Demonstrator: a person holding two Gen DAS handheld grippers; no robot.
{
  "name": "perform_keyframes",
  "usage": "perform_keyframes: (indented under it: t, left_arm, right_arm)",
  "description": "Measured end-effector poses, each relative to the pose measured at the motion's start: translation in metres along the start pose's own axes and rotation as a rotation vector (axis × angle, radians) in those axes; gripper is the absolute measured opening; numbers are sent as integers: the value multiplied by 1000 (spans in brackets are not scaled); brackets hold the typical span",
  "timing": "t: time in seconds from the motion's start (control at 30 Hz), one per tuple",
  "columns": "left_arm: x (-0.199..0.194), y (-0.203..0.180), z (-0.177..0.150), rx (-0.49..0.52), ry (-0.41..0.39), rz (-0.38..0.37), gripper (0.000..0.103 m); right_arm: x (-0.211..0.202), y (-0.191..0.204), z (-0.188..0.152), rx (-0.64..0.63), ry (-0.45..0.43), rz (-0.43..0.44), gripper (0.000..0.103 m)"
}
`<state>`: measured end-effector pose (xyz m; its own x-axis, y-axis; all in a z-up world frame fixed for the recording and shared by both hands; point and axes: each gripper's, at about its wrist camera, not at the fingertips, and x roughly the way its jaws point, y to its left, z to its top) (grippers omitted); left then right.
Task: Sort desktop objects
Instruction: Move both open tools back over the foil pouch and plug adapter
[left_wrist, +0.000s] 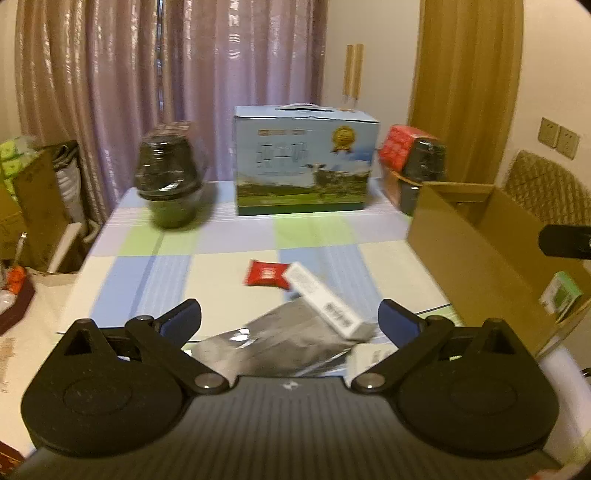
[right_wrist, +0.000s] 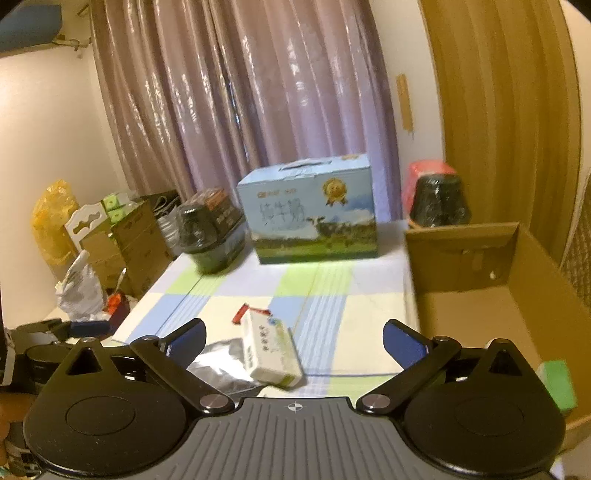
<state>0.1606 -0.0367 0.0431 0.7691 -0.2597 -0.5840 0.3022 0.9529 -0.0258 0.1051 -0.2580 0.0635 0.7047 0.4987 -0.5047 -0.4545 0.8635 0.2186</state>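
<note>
Left wrist view looks down the checked worktop (left_wrist: 155, 266), where three loose things lie in a small heap at the near edge: a red sachet (left_wrist: 266, 274), a long white carton (left_wrist: 325, 303) lying across it, and a silver foil pouch (left_wrist: 273, 338) under the carton's near end. The left claw (left_wrist: 290, 317) stands wide apart with nothing between its pads, hovering just short of the pouch. From the right wrist view the right claw (right_wrist: 294, 341) is likewise spread and empty, with the white carton (right_wrist: 271, 347) close ahead and the open cardboard box (right_wrist: 476, 306) at the right, a green packet (right_wrist: 557, 384) already lying in it.

The carton looks light and stiff, so I would pinch it across its narrow width near the middle; squeezing hard could dent thin card. The foil pouch seems soft, slick and flat, likely to crumple and slip, so a raised edge or corner is the better hold. The sachet is probably thin and light, and hard to lift off the cloth without scraping under it.
</note>
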Motion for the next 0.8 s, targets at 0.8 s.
perform_keyframes:
  t: [0.8]
  left_arm:
    - [58,32,-51,398,201,-85,102]
  right_arm:
    - [119,4,-89,-94,287,33,101]
